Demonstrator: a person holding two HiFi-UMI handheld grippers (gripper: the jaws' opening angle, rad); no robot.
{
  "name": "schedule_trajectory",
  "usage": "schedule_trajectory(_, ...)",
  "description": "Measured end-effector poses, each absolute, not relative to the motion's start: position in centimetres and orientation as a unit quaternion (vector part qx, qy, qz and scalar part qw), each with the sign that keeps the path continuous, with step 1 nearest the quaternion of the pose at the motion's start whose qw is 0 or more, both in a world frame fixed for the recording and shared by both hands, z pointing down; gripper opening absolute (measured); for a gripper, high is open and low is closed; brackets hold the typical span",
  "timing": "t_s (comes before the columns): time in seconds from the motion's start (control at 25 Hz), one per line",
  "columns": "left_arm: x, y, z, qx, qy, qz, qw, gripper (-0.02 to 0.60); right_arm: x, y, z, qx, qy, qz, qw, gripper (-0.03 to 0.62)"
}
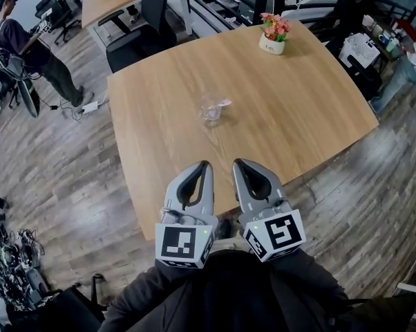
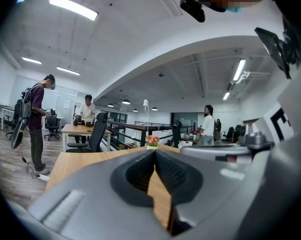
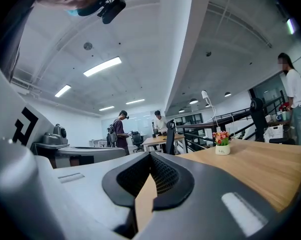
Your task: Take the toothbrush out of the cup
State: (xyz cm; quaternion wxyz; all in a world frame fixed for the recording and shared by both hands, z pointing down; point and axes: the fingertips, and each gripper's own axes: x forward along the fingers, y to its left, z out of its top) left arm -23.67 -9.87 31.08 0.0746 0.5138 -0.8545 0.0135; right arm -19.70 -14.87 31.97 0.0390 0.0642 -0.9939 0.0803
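A clear cup (image 1: 213, 108) stands near the middle of the wooden table (image 1: 298, 109). A pale toothbrush (image 1: 223, 104) leans in it toward the right. Both grippers hang side by side over the table's near edge, pointing at the cup and well short of it. My left gripper (image 1: 206, 164) has its jaws together with nothing between them, and so does my right gripper (image 1: 238, 162). In the left gripper view the closed left gripper (image 2: 154, 151) hides the cup. In the right gripper view the closed right gripper (image 3: 150, 154) hides it too.
A small white pot of flowers (image 1: 273, 35) sits at the table's far edge, also visible as the flower pot (image 2: 152, 141) and the flower pot (image 3: 221, 136). A black office chair (image 1: 135, 30) stands behind the table. A person (image 1: 21, 47) stands far left. Cables (image 1: 11, 261) lie on the floor.
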Motion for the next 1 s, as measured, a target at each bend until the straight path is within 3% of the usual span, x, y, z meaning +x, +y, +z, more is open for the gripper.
schedule_trajectory(0.68, -27.7, -14.7, 31.5, 0.497, -0.864, 0.014, 0.074, 0.008, -23.9, -19.7, 32.3, 0.043, -0.995, 0.076, 0.042, 0.002)
schedule_trajectory(1.0, -30.9, -19.1, 33.8, 0.484, -0.868, 0.012, 0.108, 0.008, -27.3, -24.3, 34.7, 0.030, -0.993, 0.089, 0.074, 0.002)
